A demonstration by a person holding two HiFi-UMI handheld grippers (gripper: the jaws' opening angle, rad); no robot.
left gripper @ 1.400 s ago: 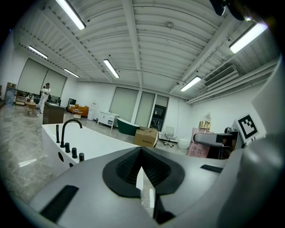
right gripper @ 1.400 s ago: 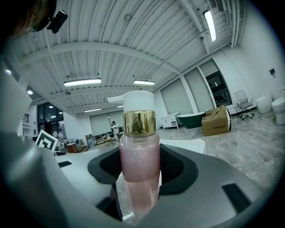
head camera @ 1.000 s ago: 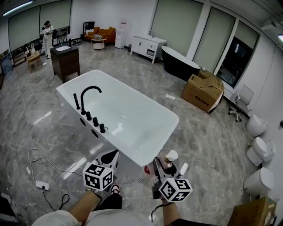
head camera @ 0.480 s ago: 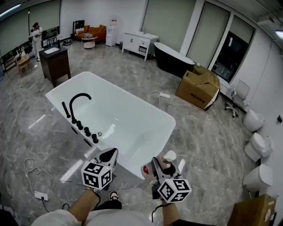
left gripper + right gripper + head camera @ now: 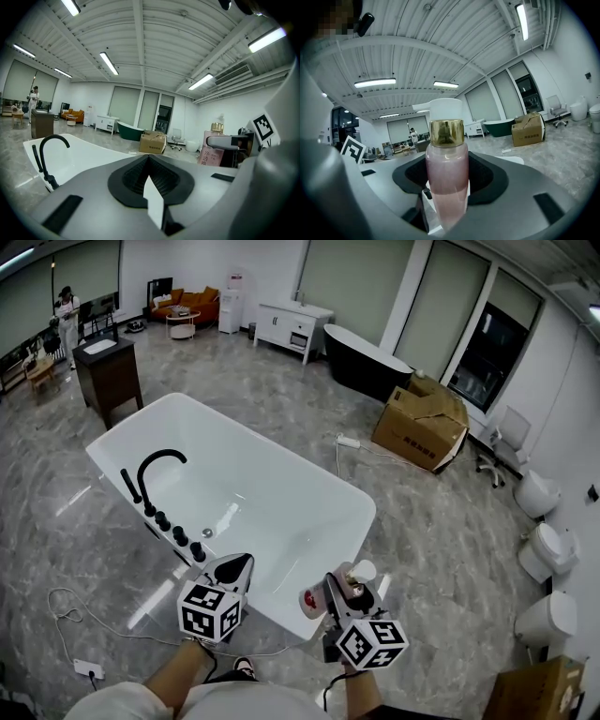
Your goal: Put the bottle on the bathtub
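**Bottle in hand, just short of the tub's rim**

The white bathtub (image 5: 364,521) fills the middle of the head view, its glossy rim a narrow band around a deep basin. At lower centre, the right gripper (image 5: 339,592) has its jaws spread wide and clamped on the lower body of the pink, gold-capped bottle (image 5: 446,168), which stands upright just beside the tub's near end and is not yet on it. The left gripper (image 5: 230,570), lower left of it, has its jaws together on nothing. The likely risk is the landing. The bottle looks tall and slim, so releasing it off-centre or tilted on that narrow rim could tip it into the basin or onto the floor.
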